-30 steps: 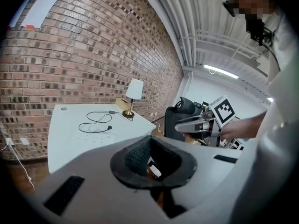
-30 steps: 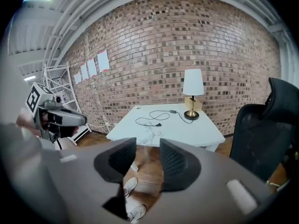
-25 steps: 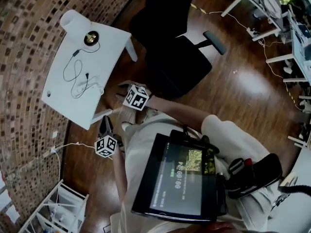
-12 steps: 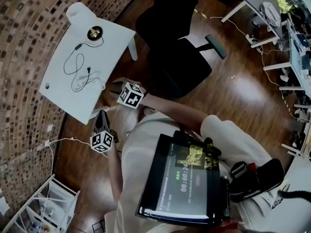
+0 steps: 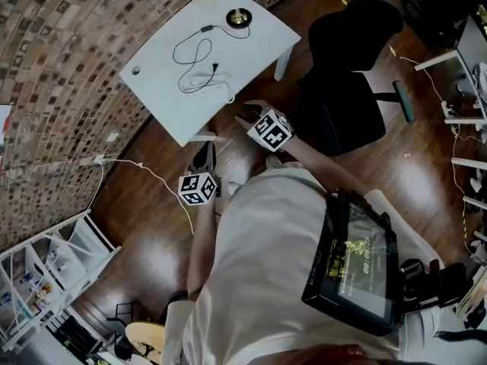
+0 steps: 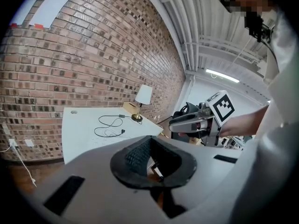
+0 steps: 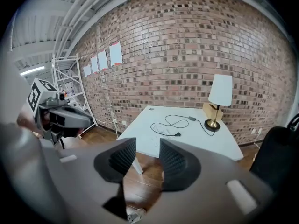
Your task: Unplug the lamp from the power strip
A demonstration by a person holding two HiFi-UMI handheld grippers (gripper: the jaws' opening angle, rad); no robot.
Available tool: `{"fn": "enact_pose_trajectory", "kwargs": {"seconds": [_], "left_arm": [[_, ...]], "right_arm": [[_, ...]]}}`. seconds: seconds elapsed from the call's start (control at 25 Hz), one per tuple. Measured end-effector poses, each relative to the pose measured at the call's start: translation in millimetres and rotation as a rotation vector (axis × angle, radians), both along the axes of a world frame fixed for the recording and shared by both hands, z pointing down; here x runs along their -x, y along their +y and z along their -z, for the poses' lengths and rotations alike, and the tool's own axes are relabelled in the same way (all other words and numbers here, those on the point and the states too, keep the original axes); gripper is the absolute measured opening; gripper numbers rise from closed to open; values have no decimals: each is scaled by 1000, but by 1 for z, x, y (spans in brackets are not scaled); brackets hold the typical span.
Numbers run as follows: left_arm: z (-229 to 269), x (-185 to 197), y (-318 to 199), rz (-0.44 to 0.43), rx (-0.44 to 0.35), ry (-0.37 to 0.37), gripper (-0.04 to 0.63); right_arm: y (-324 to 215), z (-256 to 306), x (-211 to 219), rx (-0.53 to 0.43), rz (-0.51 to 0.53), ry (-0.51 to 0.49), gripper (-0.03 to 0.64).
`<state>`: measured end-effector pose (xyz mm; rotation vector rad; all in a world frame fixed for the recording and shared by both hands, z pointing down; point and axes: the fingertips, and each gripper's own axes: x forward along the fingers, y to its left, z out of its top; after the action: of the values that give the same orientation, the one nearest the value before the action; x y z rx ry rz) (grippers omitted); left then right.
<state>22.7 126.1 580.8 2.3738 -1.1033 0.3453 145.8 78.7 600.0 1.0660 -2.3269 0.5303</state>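
Both claws, left (image 6: 150, 148) and right (image 7: 146, 149), are slightly open and empty, short of the white worktop (image 5: 156, 71) at upper centre, where tugging the black cord (image 5: 206, 30) carelessly may topple the white-shaded brass lamp (image 5: 238, 15).

The person holds both grippers out ahead of the body. The left gripper (image 5: 204, 157) sits close in on a bent arm, its jaws slightly apart and empty. The right gripper (image 5: 245, 112) reaches farther forward on an outstretched forearm, jaws parted, gripping nothing.
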Motion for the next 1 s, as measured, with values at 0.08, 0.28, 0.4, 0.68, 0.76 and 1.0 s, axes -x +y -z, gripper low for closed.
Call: {"fn": "enact_pose_trajectory", "kwargs": {"seconds": [0.08,0.28,0.4,0.68,0.76,1.0], "left_arm": [[6,15,0,9,-5,8,2],[10,55,6,35,-4,13,2],[7,73,13,42,6,13,2],[-4,111,34,61,33,12,2],[-7,119,40,65,42,11,2],[-28,139,56,76,75,-5,2]], "right_arm": [[4,4,4,-8,1,10,155],[14,11,11,-33,4,48,153],[16,13,14,-45,-8,72,152],[28,2,39,-31,-10,104,151],[33,-5,48,-17,1,112,150],[53,-38,71,43,38,129,150]]}}
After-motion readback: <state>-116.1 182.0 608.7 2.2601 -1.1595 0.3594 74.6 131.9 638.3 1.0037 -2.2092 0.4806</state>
